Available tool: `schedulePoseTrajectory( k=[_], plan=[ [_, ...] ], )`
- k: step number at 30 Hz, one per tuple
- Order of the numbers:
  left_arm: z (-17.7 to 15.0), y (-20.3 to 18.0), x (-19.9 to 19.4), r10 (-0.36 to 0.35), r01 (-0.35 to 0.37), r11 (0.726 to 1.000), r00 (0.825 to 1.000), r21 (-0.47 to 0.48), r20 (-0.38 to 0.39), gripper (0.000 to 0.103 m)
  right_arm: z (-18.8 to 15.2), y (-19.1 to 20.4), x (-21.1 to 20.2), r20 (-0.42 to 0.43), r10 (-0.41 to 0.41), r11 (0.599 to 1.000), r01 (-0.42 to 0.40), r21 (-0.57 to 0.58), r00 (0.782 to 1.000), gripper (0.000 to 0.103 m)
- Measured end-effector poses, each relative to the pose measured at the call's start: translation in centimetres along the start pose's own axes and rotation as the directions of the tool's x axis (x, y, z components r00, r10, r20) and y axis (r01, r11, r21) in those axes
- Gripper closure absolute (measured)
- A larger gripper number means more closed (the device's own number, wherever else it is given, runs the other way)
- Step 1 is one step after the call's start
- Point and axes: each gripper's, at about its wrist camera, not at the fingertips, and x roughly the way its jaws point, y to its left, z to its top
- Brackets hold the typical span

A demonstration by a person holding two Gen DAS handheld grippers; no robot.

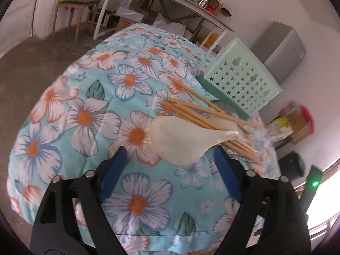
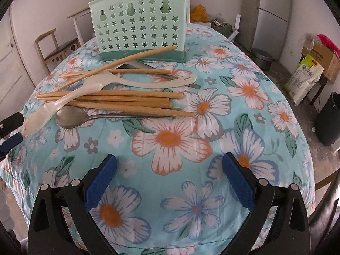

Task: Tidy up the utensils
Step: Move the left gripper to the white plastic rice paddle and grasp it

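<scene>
Loose pile of bamboo chopsticks point(image 2: 119, 97), translucent white plastic spoons point(image 2: 48, 110) and one grey metal spoon point(image 2: 72, 118): on flowered turquoise tablecloth point(image 2: 191, 148), at ten o'clock of right gripper point(image 2: 170, 165). Mint-green star-perforated utensil holder point(image 2: 140, 23): upright at twelve, just behind pile. Right gripper: wide open, empty. Left gripper point(image 1: 170, 159): open, white spoon bowl point(image 1: 180, 142) between fingertips, contact unclear.

Bamboo chopsticks point(image 2: 119, 102), white plastic spoons point(image 2: 63, 104) and a steel spoon point(image 2: 72, 119) are heaped flat before the upright mint star-holed holder point(image 2: 138, 29).
</scene>
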Motion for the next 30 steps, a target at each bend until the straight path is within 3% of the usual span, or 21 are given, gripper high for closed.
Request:
schedulePoseTrajectory(
  k=[8,15,18,25,30],
  plan=[
    [0.4,2.0,0.4,-0.117,0.113,0.985,0.993,-0.132,-0.027,0.047,0.2,-0.2,0.3,0.015,0.011,1.000,-0.011,-0.013,1.000,0.006],
    [0.8,3.6,2.4,-0.259,0.239,0.932,0.965,-0.272,-0.042,0.065,0.3,-0.2,0.4,0.030,0.021,1.000,-0.020,-0.019,0.999,0.006],
    [1.1,3.6,3.5,-0.260,0.235,0.930,0.964,-0.282,-0.055,0.075,0.3,-0.2,0.5,0.037,0.023,1.000,-0.022,-0.021,0.999,0.006],
    [1.1,2.7,4.5,-0.208,0.191,0.953,0.977,-0.237,-0.049,0.091,0.2,-0.3,0.4,0.046,0.033,0.999,-0.032,-0.020,0.998,0.006],
    [1.0,3.0,4.0,-0.212,0.198,0.951,0.976,-0.239,-0.037,0.093,0.1,-0.3,0.4,0.052,0.036,0.999,-0.034,-0.026,0.998,0.006]
  ],
)
